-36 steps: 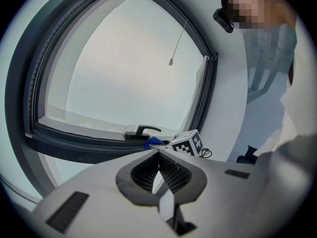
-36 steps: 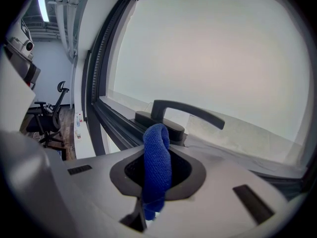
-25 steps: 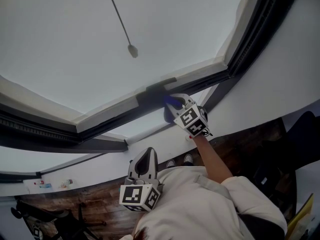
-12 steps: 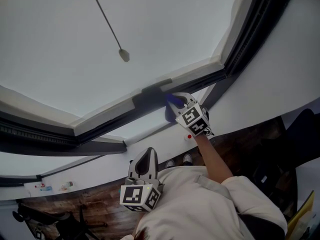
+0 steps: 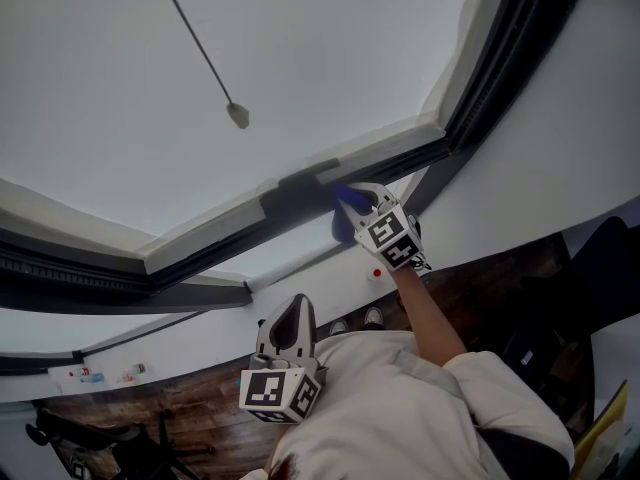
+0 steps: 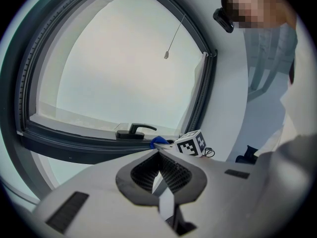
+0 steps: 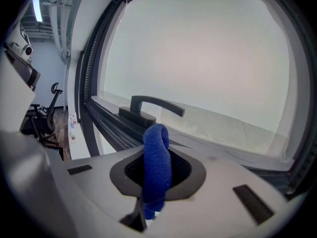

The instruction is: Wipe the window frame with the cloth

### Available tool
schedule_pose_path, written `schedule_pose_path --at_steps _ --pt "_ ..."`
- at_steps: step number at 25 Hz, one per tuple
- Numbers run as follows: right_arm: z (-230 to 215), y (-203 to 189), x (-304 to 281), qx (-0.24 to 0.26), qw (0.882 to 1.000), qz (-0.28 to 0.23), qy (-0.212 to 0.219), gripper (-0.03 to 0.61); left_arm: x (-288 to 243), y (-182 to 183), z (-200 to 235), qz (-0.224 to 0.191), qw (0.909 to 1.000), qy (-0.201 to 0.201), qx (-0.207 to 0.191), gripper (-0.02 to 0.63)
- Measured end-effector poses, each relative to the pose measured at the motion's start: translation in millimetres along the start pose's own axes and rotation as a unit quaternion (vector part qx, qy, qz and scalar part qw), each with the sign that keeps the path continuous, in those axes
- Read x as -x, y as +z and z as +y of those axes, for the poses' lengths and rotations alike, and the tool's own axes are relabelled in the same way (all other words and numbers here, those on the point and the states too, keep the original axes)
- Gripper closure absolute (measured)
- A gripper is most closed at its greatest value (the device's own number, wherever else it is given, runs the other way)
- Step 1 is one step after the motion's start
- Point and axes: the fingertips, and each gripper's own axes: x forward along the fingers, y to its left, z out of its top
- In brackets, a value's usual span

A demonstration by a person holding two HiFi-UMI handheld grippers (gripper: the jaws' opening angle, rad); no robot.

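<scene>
right tool (image 7: 156, 150) clenched on blue cloth (image 7: 156, 167) | cloth edged slightly right of handle (image 7: 153, 108) along window frame (image 5: 200, 243) lower rail | left tool (image 6: 159, 175) closed, empty, held low | wiping likely mid-stroke

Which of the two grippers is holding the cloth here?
The right gripper, raised to the window frame beside the handle, pinches the blue cloth between its fingers. The left gripper sits low by the person's torso, shut and empty.
</scene>
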Motion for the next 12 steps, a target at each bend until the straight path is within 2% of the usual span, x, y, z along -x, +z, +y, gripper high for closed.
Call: schedule_pose_path --at_steps 12 --pt "-23.4 -9.6 9.3 -0.015 1.000 0.001 -0.021 0.532 -7.9 -2.8 -7.3 0.005 0.9999 -0.010 0.003 0.609"
